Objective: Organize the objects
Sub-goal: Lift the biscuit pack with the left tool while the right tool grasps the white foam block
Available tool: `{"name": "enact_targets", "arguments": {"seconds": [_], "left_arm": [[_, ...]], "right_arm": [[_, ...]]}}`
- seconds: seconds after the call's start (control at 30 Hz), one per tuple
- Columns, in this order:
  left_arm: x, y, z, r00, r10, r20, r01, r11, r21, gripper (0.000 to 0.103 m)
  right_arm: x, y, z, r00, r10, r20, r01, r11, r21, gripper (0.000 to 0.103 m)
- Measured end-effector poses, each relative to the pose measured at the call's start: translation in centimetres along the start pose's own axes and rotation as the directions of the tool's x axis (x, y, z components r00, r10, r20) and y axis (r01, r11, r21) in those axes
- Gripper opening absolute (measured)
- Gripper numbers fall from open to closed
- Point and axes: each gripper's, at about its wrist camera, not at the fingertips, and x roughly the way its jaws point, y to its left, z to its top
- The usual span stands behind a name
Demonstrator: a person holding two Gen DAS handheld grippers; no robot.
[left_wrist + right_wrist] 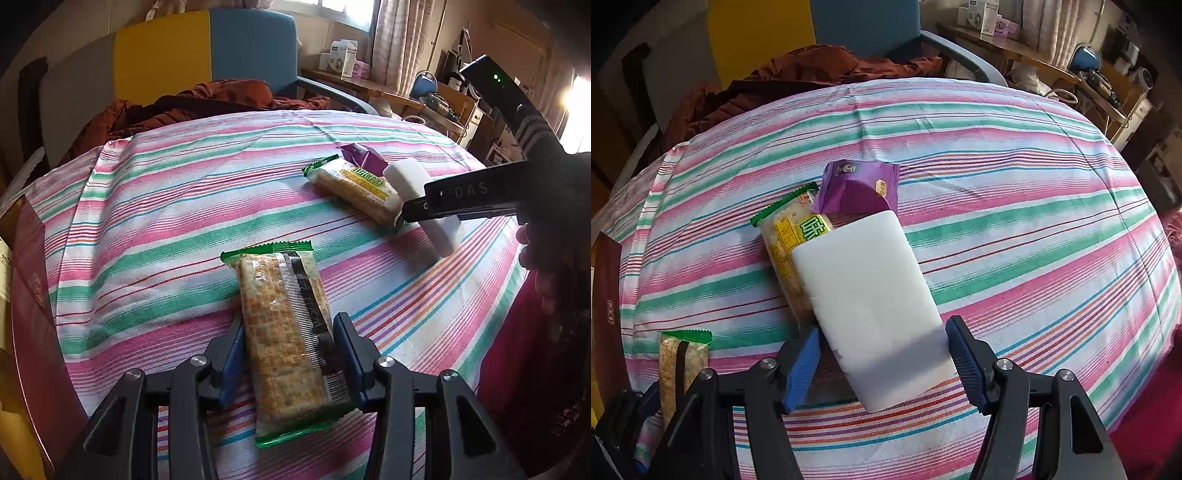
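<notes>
While left tongs (288, 354) clamp a cracker pack (284, 332) low over the striped worktop (166, 206), right tongs (882, 354) grip a white block (868, 291) above a second cracker pack (786, 236) and purple wrapper (857, 184).

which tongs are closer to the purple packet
Right. The right tongs, gripping the white block, sit just short of the purple packet; the left tongs are farther off, around a cracker pack.

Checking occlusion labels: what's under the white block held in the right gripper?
The white block covers part of the yellow-label cracker pack and the purple packet's near edge; striped cloth beneath. Covered portions can't be seen.
</notes>
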Motion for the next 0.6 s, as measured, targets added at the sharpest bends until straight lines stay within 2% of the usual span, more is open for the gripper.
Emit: {"name": "enact_targets", "arguments": {"seconds": [0.6], "left_arm": [[0.0, -1.1, -0.7, 0.997, 0.055, 0.045, -0.057, 0.997, 0.051, 0.049]], "right_arm": [[-1.4, -0.2, 0.4, 0.996, 0.048, 0.077, -0.05, 0.998, 0.03, 0.067]]}}
